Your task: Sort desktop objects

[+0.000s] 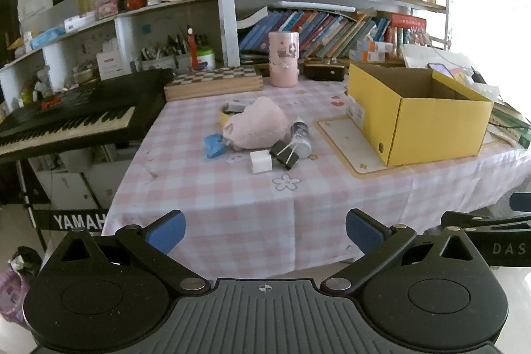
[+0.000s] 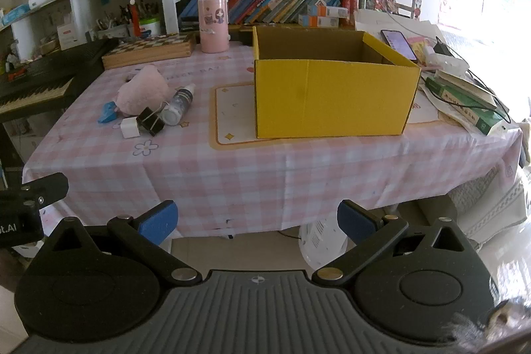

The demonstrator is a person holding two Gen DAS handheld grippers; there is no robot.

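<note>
Centre frame, a pink plush toy (image 1: pixel 257 125), blue clip (image 1: pixel 214 145), white cube (image 1: pixel 260 161), black binder clip (image 1: pixel 286 153) and bottle (image 1: pixel 300 135) (lying flat) cluster together; the open yellow box (image 1: pixel 418 118) sits right.

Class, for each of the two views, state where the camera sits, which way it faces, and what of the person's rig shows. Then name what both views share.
Left wrist: rides the open left hand-held gripper, facing the small-object pile around the pink plush; right hand-held gripper at the right edge.
Right wrist: rides the open right hand-held gripper, facing the yellow box.
Shared: plush, box, checked tablecloth.
</note>
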